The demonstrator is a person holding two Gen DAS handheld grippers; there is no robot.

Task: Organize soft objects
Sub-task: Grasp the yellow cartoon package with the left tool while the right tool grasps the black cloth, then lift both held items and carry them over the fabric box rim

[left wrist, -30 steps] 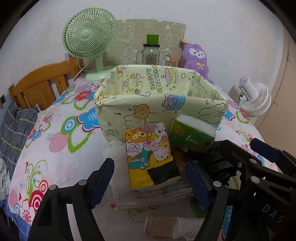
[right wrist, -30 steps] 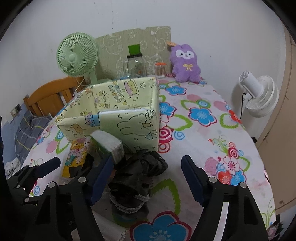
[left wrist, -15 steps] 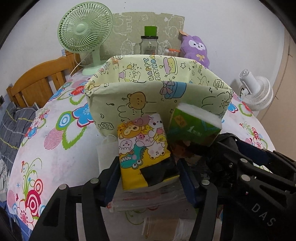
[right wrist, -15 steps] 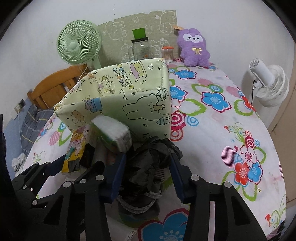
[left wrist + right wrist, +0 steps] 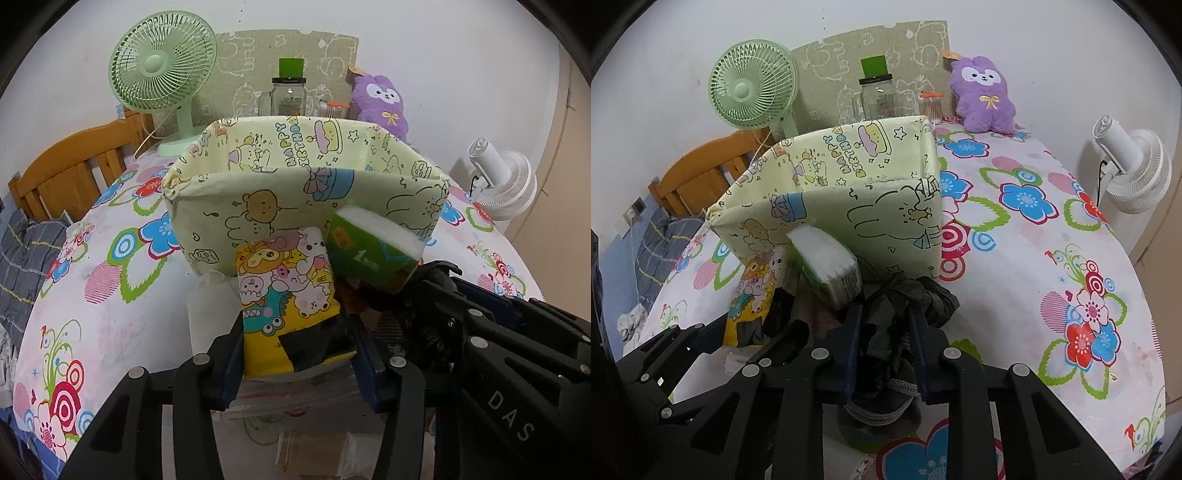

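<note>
Two tissue packs leaned against the near wall of the one fabric bin, lettered "HAPPY BIRTHDAY": the left gripper, jaws just closing, pinched the cartoon tissue pack, the green tissue pack beside it. The right gripper had clamped the black bag; the flowered tablecloth lay open rightward.

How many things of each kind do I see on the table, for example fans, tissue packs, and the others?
Tissue packs: 2, cartoon pack and green pack
Fabric storage box: 1
Black bundle: 1
Green fan: 1
Glass jar: 1
Purple plush toy: 1
Total: 7
</note>
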